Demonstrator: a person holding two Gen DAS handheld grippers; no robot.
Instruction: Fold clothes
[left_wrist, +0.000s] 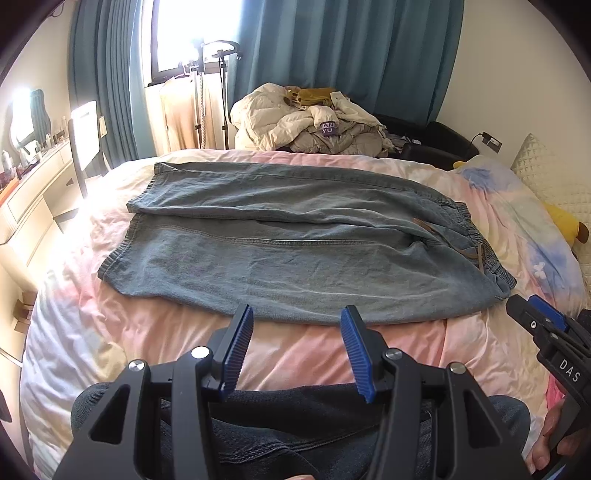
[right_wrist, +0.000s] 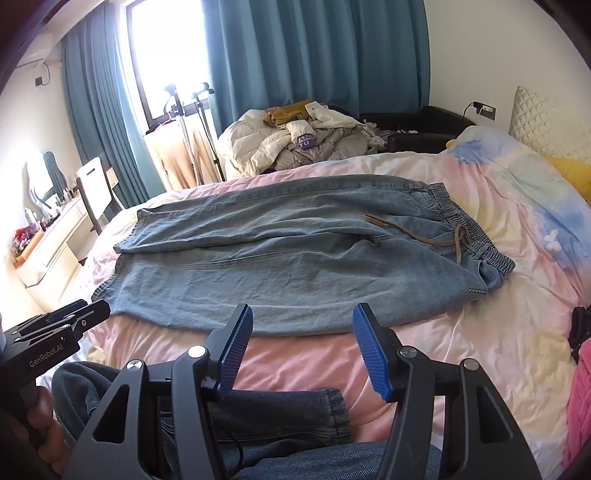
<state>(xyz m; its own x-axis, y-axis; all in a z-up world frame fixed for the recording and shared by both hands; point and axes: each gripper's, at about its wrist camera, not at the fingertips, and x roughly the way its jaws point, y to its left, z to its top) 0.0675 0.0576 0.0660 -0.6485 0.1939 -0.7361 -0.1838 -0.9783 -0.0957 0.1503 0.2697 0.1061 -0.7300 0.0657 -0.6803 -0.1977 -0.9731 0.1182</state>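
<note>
Two claws, left claw (left_wrist: 297, 349) and right claw (right_wrist: 303, 350), wide open, empty. Jeans (left_wrist: 295, 251) flat on bed (left_wrist: 147, 343). We'd pinch near hem and waistband (right_wrist: 476, 240) together, fold leg over leg evenly.

blue denim trousers (left_wrist: 295, 251) flat on bed

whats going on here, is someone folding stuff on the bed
Yes. A person holds a two-finger gripper in each hand over a bed where light blue denim trousers lie spread flat, waistband and brown drawstring to the right. The left gripper and right gripper are both open and hover just short of the trousers' near edge, touching nothing. No fold shows yet. A pile of clothes waits beyond the bed.
</note>
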